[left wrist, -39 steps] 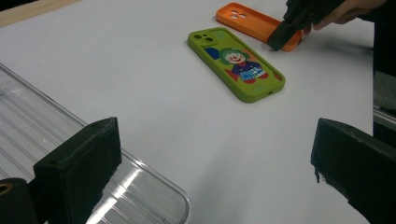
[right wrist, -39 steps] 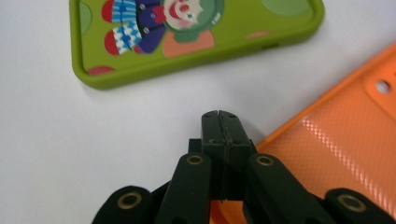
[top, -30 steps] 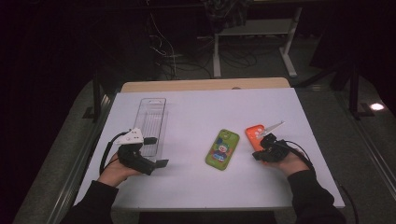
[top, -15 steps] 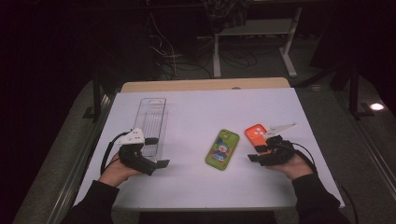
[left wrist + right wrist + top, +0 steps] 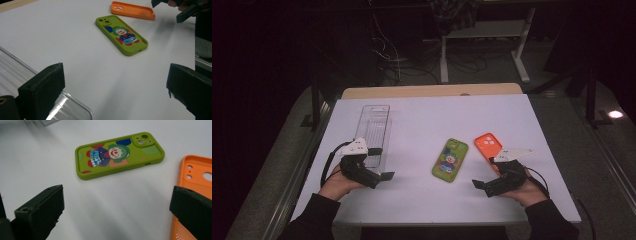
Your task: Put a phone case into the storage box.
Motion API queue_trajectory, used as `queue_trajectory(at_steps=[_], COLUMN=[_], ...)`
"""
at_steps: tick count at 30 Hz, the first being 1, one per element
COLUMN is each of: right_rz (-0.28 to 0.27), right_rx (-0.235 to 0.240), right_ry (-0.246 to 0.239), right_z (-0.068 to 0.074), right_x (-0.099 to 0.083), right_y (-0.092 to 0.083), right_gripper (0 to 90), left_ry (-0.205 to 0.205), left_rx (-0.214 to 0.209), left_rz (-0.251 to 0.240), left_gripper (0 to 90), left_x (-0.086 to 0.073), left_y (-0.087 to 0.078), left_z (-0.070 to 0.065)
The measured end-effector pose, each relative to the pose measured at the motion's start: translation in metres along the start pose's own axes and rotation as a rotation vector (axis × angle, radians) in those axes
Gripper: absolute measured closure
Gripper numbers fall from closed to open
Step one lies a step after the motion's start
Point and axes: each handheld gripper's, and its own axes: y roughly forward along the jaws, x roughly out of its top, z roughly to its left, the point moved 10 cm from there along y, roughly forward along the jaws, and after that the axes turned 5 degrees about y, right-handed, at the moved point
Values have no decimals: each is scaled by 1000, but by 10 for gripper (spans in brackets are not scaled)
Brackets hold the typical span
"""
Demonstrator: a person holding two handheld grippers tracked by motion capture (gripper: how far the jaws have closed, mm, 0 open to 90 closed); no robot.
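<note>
The green phone case [image 5: 450,160] is lying centre-frame in the high view, left of the right gripper [image 5: 480,185], whose jaws have just been opening, empty, and upper-centre, lengthwise across, in the right gripper view [image 5: 119,153].

A clear plastic tray [image 5: 375,131] lies lengthwise on the white table [image 5: 422,115] — beyond it, a dark floor with tangled cables [image 5: 392,55].
</note>
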Motion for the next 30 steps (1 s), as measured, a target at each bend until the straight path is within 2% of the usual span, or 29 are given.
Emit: queue_trajectory(at_steps=[1,6,7,12,14,19,26,30], right_rz=[22,20,26,43,54,62,60,72], right_rx=[16,16,18,14,24,7,-26,-43], right_ry=[15,1,14,-2,8,10,22,23], right_z=[2,2,3,3,5,3,-7,-15], right_x=[-2,0,1,0,0,6,22,32], right_y=[1,-1,-1,-3,-3,-5,-6,-4], right_gripper=[0,0,0,0,0,0,0,0], left_ry=[0,7,9,10,15,-11,-5,-18], left_rx=[0,1,2,2,1,3,5,3], left_rz=[-2,3,4,5,6,-3,-7,-15], left_gripper=[14,14,14,14,14,14,14,14], left_x=[0,0,-1,-1,-1,0,0,1], left_y=[0,0,-1,-1,-1,-1,-2,-4], left_z=[0,1,1,2,2,1,3,4])
